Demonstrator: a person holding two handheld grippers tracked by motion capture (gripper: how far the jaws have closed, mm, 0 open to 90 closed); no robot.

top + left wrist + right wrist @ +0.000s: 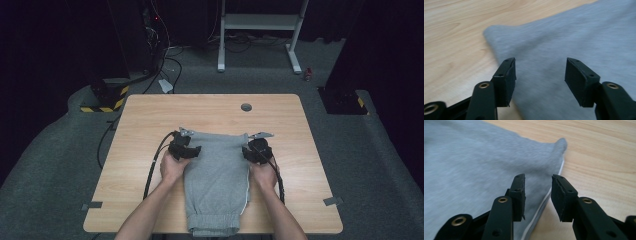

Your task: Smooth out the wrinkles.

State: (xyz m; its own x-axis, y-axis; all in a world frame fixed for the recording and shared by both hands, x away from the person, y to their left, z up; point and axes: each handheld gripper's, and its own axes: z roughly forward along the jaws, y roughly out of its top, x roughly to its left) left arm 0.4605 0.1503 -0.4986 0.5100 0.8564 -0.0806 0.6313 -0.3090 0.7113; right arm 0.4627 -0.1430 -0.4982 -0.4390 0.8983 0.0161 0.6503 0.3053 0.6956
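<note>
Grey fleece sweatpants (pixel 216 180), folded lengthwise, lie mid-table on the pale wooden table (pixel 150 115), cuffs toward six o'clock. The left gripper (pixel 192 150) at nine o'clock and the right gripper (pixel 248 151) at three flank the far fold, jaws parted and gripping nothing, likely just letting go.

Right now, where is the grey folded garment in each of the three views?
High view: grey garment at table centre, between both grippers.
Left gripper view: fills the right side, corner upper left.
Right gripper view: fills the left side.
Shared landmark: wooden table.
</note>
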